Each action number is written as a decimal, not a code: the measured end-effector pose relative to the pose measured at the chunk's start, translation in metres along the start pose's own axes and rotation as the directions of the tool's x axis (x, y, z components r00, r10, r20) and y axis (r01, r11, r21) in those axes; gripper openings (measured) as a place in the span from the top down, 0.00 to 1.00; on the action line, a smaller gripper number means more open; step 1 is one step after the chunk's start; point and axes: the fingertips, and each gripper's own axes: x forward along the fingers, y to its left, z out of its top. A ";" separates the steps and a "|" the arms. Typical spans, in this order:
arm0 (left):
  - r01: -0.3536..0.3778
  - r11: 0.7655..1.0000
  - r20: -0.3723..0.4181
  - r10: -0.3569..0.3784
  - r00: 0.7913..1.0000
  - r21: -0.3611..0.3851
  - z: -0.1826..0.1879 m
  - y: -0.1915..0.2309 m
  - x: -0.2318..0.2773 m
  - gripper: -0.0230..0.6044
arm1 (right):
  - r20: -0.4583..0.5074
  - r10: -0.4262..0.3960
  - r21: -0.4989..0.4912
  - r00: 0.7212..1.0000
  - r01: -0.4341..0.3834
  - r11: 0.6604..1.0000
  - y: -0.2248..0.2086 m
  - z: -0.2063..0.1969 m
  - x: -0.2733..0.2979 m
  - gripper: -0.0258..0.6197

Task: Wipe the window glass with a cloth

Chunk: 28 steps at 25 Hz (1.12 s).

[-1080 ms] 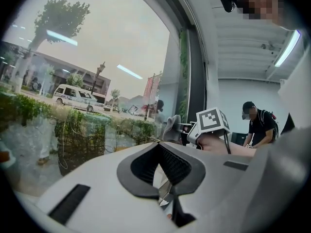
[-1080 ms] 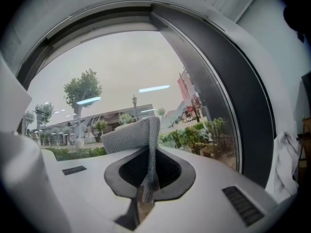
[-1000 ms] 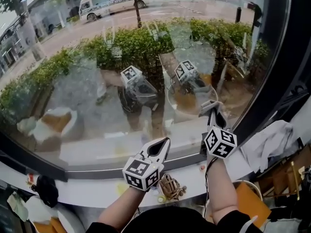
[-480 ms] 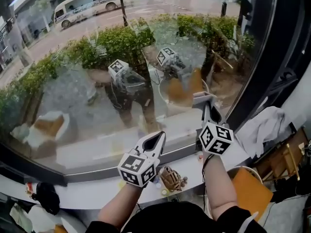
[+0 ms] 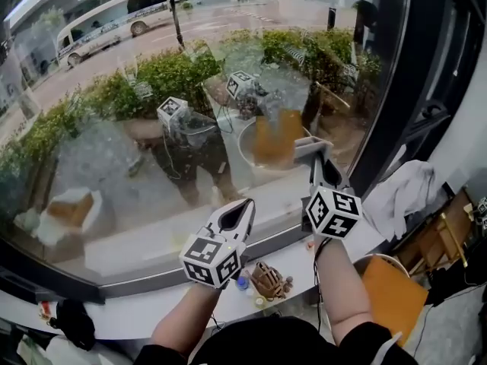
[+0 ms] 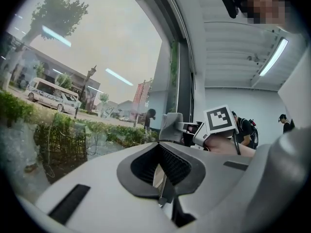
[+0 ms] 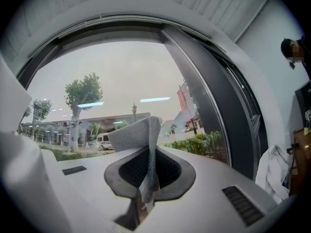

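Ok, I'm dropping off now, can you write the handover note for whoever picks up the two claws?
Right claw: shut on the grey cloth, held up at the lower right of the window glass, close to the dark frame. I cannot tell whether the cloth touches the pane.
Left claw: shut, empty, low near the sill.
Done: the cloth is gripped and up at the glass. No wiped patch can be made out.
Left: wipe across the pane, probably working leftward from the frame.
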 end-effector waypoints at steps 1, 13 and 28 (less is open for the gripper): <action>0.003 1.000 0.002 -0.003 1.000 0.002 0.000 -0.001 0.001 0.95 | 0.004 -0.001 -0.004 1.000 0.001 1.000 -0.001 0.002 0.001 0.90; -0.032 0.999 0.021 0.032 0.999 0.005 0.023 0.020 -0.011 0.95 | 0.004 0.009 -0.004 1.000 -0.009 1.000 0.020 0.020 0.032 0.90; -0.133 0.991 0.051 0.133 0.990 0.008 0.031 0.054 -0.037 0.95 | -0.015 0.092 0.006 0.996 -0.092 0.996 0.076 0.009 0.068 0.90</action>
